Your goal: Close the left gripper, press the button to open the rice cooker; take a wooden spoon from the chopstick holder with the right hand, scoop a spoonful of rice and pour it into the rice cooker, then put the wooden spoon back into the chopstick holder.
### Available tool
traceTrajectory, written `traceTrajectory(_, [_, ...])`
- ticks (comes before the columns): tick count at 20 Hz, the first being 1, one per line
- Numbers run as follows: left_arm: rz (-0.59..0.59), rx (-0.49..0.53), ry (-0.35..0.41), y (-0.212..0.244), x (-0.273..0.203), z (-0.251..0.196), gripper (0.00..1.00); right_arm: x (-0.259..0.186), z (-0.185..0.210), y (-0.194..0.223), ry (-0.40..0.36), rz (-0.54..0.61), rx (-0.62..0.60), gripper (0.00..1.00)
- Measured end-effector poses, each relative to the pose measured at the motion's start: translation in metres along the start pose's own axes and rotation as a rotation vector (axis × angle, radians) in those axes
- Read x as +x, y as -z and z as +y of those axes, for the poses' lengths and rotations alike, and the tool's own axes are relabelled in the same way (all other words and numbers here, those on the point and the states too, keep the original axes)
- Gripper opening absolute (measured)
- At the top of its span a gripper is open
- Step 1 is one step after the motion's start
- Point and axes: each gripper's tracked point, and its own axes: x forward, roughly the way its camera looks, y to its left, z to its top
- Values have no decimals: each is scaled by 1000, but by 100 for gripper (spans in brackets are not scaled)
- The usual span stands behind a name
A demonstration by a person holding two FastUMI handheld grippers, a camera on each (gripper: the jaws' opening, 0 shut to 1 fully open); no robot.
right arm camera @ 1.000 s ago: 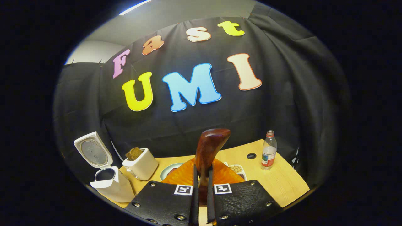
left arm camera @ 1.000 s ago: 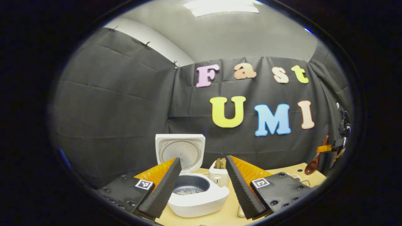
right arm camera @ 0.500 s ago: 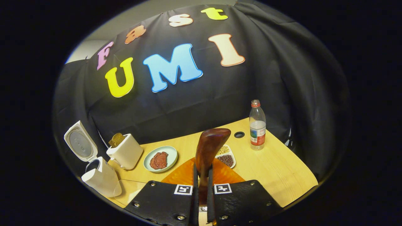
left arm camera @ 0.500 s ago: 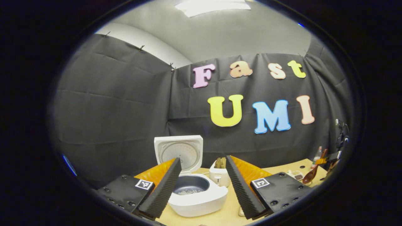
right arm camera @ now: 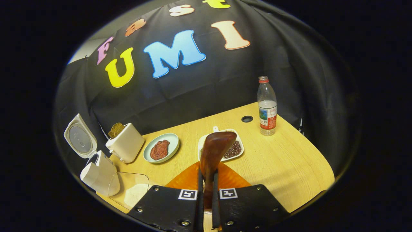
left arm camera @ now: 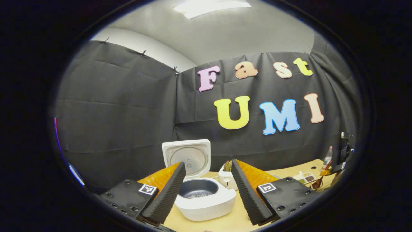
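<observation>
wooden table [right arm camera: 289,167] bears open rice cooker [left arm camera: 206,201] holding some rice [left arm camera: 197,195].

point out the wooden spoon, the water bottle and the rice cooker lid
wooden spoon [right arm camera: 216,146]: right gripper view, back of the bowl.
water bottle [right arm camera: 266,108]: right gripper view, label band.
rice cooker lid [left arm camera: 187,157]: left gripper view, inner plate.
</observation>
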Motion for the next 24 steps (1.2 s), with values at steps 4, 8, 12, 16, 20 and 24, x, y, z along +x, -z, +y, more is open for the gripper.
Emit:
traceTrajectory(4, [-2, -2, 7, -2, -2, -10, 100, 0, -5, 9, -9, 30, -4, 13])
traceTrajectory(8, [-4, -10, 23, -4, -2, -21, 100, -9, -10, -8, -19, -19, -14, 29])
traceTrajectory(12, [-13, -21, 49, -5, 1, -36, 100, -26, -25, -32, 34, -73, -71, 100])
traceTrajectory(16, [-27, -45, 83, -9, 9, -49, 100, -54, -29, -68, 84, -172, -177, 100])
traceTrajectory(20, [-28, -41, 98, -6, 23, -47, 99, -89, -5, -109, 92, -276, -247, 100])
traceTrajectory(24, [1, -63, 103, 4, 44, -34, 95, -117, 27, -130, 77, -337, -252, 99])
